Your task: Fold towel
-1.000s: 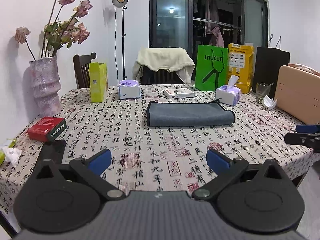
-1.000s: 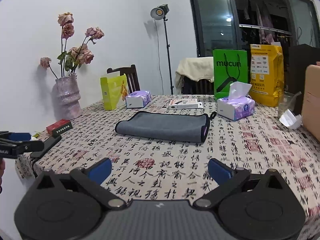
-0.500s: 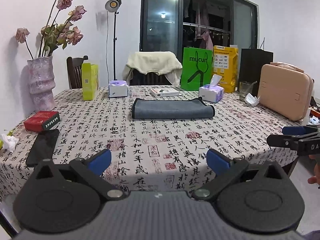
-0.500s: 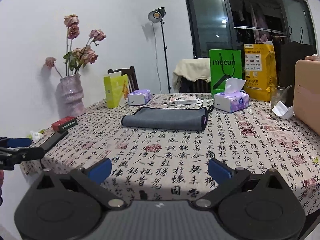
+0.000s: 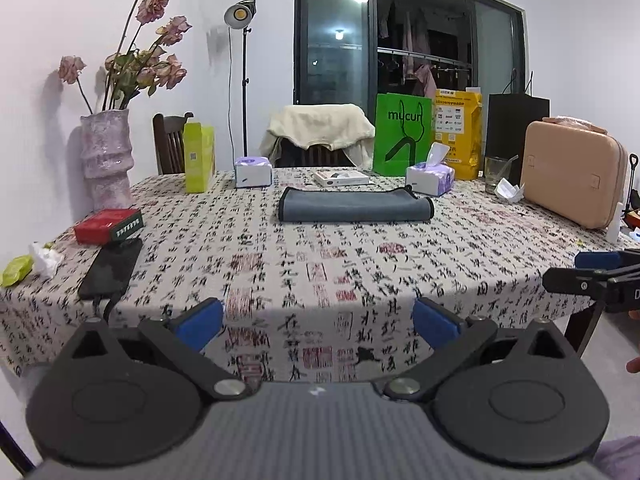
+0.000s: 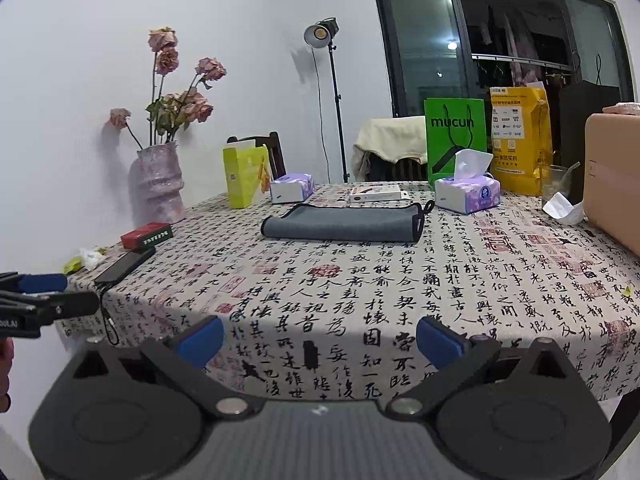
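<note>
A grey towel (image 5: pixel 355 209) lies folded into a long flat strip on the patterned tablecloth (image 5: pixel 320 264), toward the far middle of the table. It also shows in the right wrist view (image 6: pixel 340 226). My left gripper (image 5: pixel 318 322) is open and empty, held off the table's near edge, far from the towel. My right gripper (image 6: pixel 320 338) is open and empty too, back at the near edge. Each gripper shows at the side of the other's view: the right one (image 5: pixel 592 270) and the left one (image 6: pixel 40 294).
On the table stand a vase of dried roses (image 5: pixel 106 160), a red box (image 5: pixel 109 225), a black phone (image 5: pixel 112 267), two tissue boxes (image 5: pixel 430 176), a green bag (image 5: pixel 402 134), a glass (image 5: pixel 495 174) and a pink case (image 5: pixel 572 180). Chairs stand behind.
Both grippers have pulled back from the table toward the near edge, so the towel looks farther away. The towel has not moved. Both stay open.
</note>
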